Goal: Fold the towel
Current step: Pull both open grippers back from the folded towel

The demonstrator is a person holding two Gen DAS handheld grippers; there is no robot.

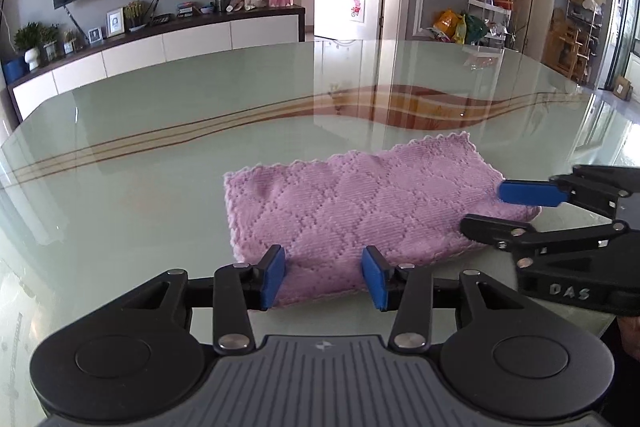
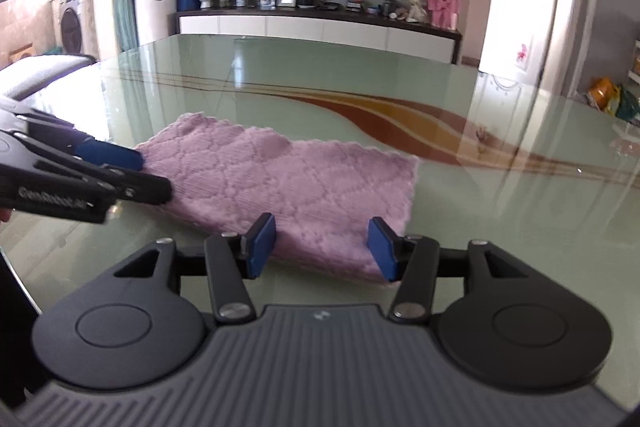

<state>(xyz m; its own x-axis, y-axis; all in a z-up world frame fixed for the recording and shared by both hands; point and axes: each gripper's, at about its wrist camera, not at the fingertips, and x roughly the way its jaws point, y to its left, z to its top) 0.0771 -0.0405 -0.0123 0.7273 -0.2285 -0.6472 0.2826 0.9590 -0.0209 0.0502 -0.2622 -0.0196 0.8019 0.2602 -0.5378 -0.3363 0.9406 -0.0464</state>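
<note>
A pink quilted towel [image 1: 360, 207] lies folded on the glass table [image 1: 160, 115]; it also shows in the right wrist view [image 2: 288, 179]. My left gripper [image 1: 324, 277] is open, its blue pads on either side of the towel's near edge. My right gripper [image 2: 320, 247] is open too, its pads straddling the towel's near edge. In the left wrist view the right gripper [image 1: 490, 207] comes in from the right, at the towel's right end. In the right wrist view the left gripper [image 2: 154, 173] comes in from the left, at the towel's left end.
The pale green table top has a brown and orange curved stripe [image 1: 400, 103] behind the towel. A white TV cabinet [image 2: 316, 27] with plants, frames and a pink gift box stands beyond the far edge. A shelf rack [image 1: 490, 3] stands at the back right.
</note>
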